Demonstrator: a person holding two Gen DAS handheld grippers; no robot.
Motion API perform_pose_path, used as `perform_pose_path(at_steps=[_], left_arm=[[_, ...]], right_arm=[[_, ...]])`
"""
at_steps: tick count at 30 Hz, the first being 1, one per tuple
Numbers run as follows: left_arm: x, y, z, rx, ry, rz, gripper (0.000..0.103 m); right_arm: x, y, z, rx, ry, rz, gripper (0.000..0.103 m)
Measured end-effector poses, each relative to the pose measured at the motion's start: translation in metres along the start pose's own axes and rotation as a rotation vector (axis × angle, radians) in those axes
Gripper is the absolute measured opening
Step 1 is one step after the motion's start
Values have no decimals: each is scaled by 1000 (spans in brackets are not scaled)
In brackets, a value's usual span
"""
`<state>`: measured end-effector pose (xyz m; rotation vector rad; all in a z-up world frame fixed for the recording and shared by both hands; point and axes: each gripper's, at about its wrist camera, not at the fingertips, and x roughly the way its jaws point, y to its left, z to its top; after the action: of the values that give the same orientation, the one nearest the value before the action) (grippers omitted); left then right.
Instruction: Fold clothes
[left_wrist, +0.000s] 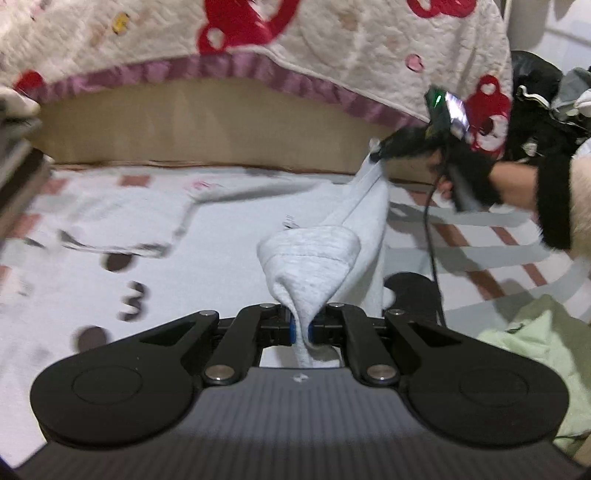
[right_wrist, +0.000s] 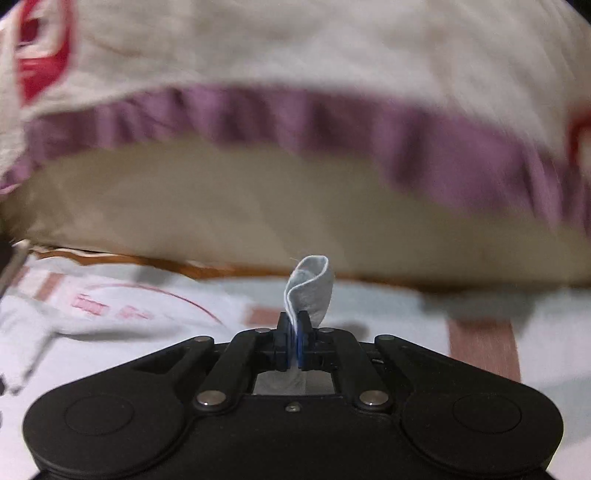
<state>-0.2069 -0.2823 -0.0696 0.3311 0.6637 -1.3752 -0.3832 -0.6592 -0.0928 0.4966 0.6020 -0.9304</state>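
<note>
Above the patterned bed sheet (left_wrist: 207, 236), the grey garment (left_wrist: 314, 254) (bunched, hanging) stretches between both claws, left claw (left_wrist: 301, 328) and right claw (right_wrist: 294, 345) each pinching it.

Quilted cover (left_wrist: 332, 44) overhangs ahead; green garment (left_wrist: 535, 339) blocks right.

Left gripper (left_wrist: 301, 328): black linkage arms showing silver pivot screws, blue finger pads, ribbed grey housing. Right gripper (right_wrist: 295, 345): matching. Right hand (left_wrist: 476, 177) wearing a black glove; black cable hanging.
</note>
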Motion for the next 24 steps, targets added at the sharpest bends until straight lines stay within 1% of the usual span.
perform_pose_path(at_steps=[2,4,5,7,9,10,12,14,17,19,21,24], left_arm=[[-17,13,6,-3,-10,55,5],[-35,33,6,-36,-22,122,5],[-44,44,3,-69,-33,147,5],[-63,71,-8,-185,-51,189,5],[-77,97,-22,-328,-54,227,5],[-83,109,-29,-387,-61,245,5],[-91,125,-45,-455,-69,304,5],[-93,135,-61,-487,-45,377,5],[-93,150,-81,-528,-19,416,5],[-95,159,-90,-556,-25,442,4],[-98,162,-93,-550,-39,475,4],[-105,166,-93,-550,-84,513,4]], right_arm=[[-14,27,26,-76,-17,20,4],[-27,57,55,-139,-25,49,4],[-30,73,68,-162,-21,66,4],[-34,109,88,-205,-2,99,4],[-37,147,108,-248,18,131,4],[-33,167,113,-270,26,148,4],[-25,206,116,-311,24,184,4],[-13,245,115,-344,21,220,4],[15,295,100,-353,37,258,4],[34,325,89,-365,45,267,3],[48,348,86,-380,50,272,3],[66,377,89,-392,52,276,4]])
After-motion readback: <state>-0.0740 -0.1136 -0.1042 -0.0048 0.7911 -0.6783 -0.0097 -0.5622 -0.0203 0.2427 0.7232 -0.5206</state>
